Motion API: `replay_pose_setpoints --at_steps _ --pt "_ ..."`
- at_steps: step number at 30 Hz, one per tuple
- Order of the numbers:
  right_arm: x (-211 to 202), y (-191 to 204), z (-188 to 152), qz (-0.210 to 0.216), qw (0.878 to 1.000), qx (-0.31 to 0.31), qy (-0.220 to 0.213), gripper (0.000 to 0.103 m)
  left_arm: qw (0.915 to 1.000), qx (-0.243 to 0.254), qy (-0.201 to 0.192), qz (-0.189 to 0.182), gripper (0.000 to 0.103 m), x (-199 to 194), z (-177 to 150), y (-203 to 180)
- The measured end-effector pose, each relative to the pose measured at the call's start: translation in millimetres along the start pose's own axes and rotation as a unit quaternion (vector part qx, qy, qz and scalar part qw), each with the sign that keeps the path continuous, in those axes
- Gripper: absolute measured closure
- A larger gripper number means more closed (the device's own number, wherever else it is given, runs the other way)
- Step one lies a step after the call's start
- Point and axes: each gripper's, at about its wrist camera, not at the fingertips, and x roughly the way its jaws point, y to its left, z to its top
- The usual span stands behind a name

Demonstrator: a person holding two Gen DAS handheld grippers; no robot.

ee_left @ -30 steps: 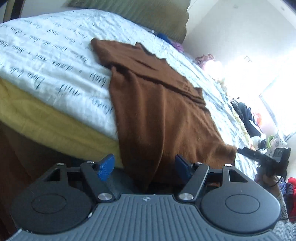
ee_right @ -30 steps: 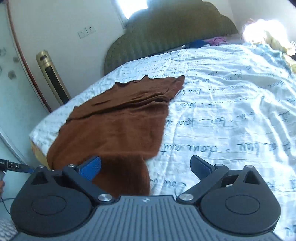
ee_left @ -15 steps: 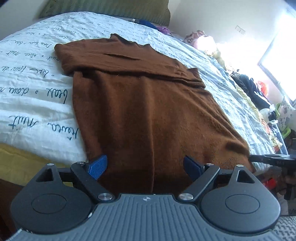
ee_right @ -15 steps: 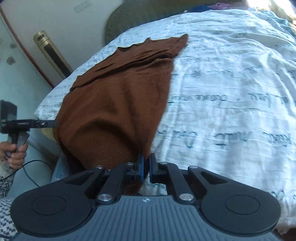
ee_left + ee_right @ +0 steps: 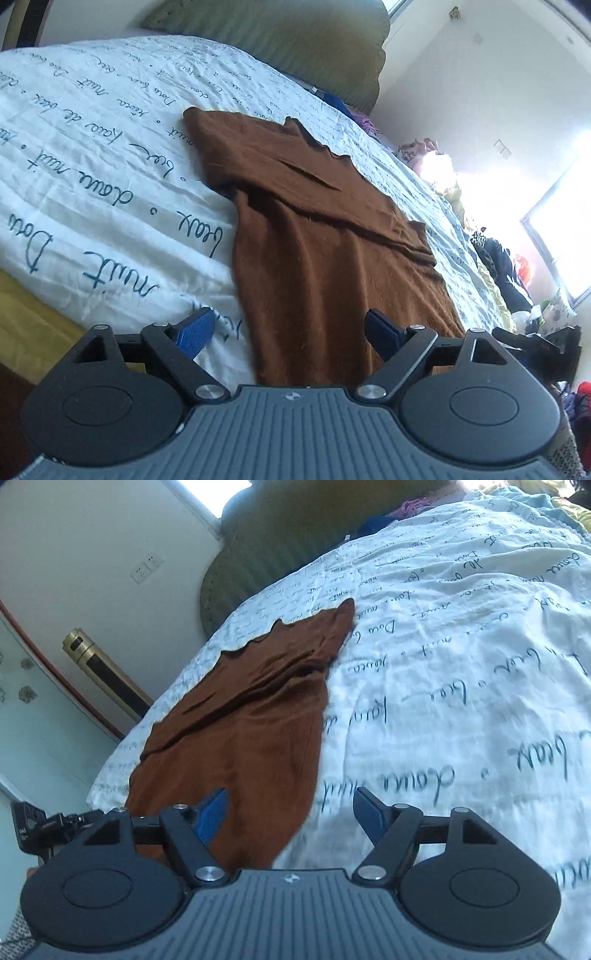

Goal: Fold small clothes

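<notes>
Right tool [image 5: 290,818] opening, unclamped, above brown garment [image 5: 243,731] on bedspread [image 5: 461,672].

The sweater [image 5: 325,236] lies on the bedspread [image 5: 92,155], stretching ahead of both tongs toward the headboard [image 5: 280,542]; its near edge sits between each gripper's fingers.

One brown garment [image 5: 332,236] is lying on one bed [image 5: 92,177], which is wearing one white script-printed cover. One green headboard [image 5: 280,542] is standing behind it. Two grippers are showing, the left gripper [image 5: 288,328] and the right gripper [image 5: 290,812], each carrying two blue pads. One gold-capped column [image 5: 107,675] is standing by the wall.
</notes>
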Motion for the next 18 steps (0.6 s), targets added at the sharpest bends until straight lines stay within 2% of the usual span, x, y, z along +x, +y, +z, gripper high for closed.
replay_pose_setpoints --at_steps 1,3,5,7,8,9,10,11,12,15,17,18 --pt "13 -9 11 0.005 0.999 0.018 0.026 0.029 0.9997 -0.015 0.016 -0.006 0.017 10 4 3" --pt "29 -20 21 0.022 0.998 0.044 0.048 0.027 0.9997 -0.017 0.013 -0.009 0.017 12 7 1" --pt "38 -21 23 0.036 0.996 0.036 0.068 0.027 0.9997 -0.009 0.022 0.004 0.016 15 7 -1" --pt "38 -15 23 0.047 0.995 0.018 0.081 0.028 0.9996 -0.018 0.022 -0.009 0.015 16 4 4" --pt "40 -14 21 0.06 0.994 0.017 0.088 0.032 0.9995 -0.021 0.022 -0.013 0.017 16 4 5" --pt "43 -13 18 0.062 0.993 0.017 0.095 0.037 0.9991 -0.03 0.024 -0.017 0.025 16 6 8" --pt "46 -13 15 0.061 0.993 0.012 0.099 0.056 0.9984 -0.041 0.031 -0.024 0.042 17 8 10" --pt "48 -14 14 0.061 0.993 0.012 0.1 0.075 0.9965 -0.058 0.051 -0.033 0.089 23 10 14" --pt "48 -15 13 0.062 0.993 0.018 0.098 0.079 0.9941 -0.076 0.065 -0.042 0.095 29 12 18" --pt "48 -17 10 0.068 0.993 0.022 0.09 0.08 0.9928 -0.081 0.074 -0.049 0.093 36 13 20" --pt "46 -14 10 0.055 0.995 0.01 0.083 0.097 0.991 -0.095 0.072 -0.06 0.096 35 15 24" --pt "43 -11 9 0.048 0.996 0.001 0.076 0.097 0.9918 -0.093 0.065 -0.059 0.098 31 16 24"
